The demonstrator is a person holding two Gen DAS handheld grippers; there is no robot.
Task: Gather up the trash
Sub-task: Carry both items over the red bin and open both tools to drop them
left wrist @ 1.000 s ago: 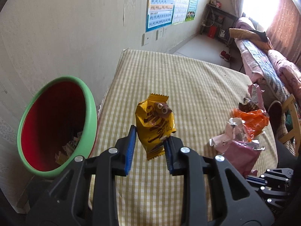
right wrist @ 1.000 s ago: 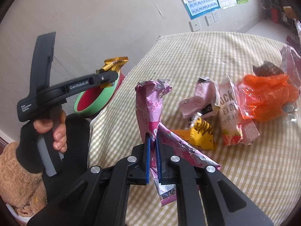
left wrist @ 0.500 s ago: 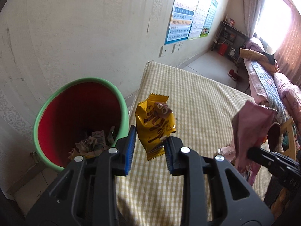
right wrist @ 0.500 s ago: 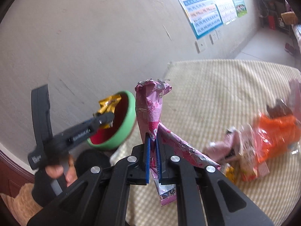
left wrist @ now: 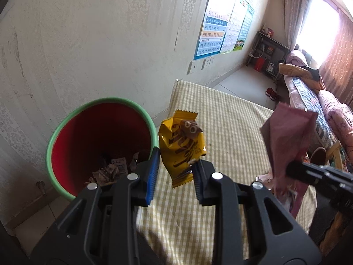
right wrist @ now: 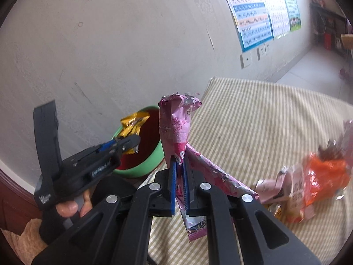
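Observation:
My left gripper (left wrist: pixel 175 165) is shut on a yellow snack wrapper (left wrist: pixel 181 145), which stands upright between its blue pads, level with the right rim of the bin. The bin (left wrist: pixel 66 128) is red inside with a green rim and holds crumpled wrappers at its bottom. My right gripper (right wrist: pixel 179 174) is shut on a long pink wrapper (right wrist: pixel 176 128), held up over the table's near-left corner. In the right wrist view the left gripper (right wrist: pixel 123 144) carries the yellow wrapper (right wrist: pixel 132 125) over the bin (right wrist: pixel 141 167). The pink wrapper (left wrist: pixel 286 137) shows at right in the left wrist view.
A table with a yellow checked cloth (right wrist: pixel 253 119) carries a heap of orange and pink wrappers (right wrist: pixel 308 183) at its right. The wall (left wrist: pixel 88 44) stands close behind the bin. A person's hand (right wrist: pixel 70 207) grips the left tool. A bed (left wrist: pixel 308 97) lies far right.
Both grippers have risen and moved left toward the bin with their wrappers. The bin now shows larger and more from above, and the pink wrapper has come into the left wrist view.

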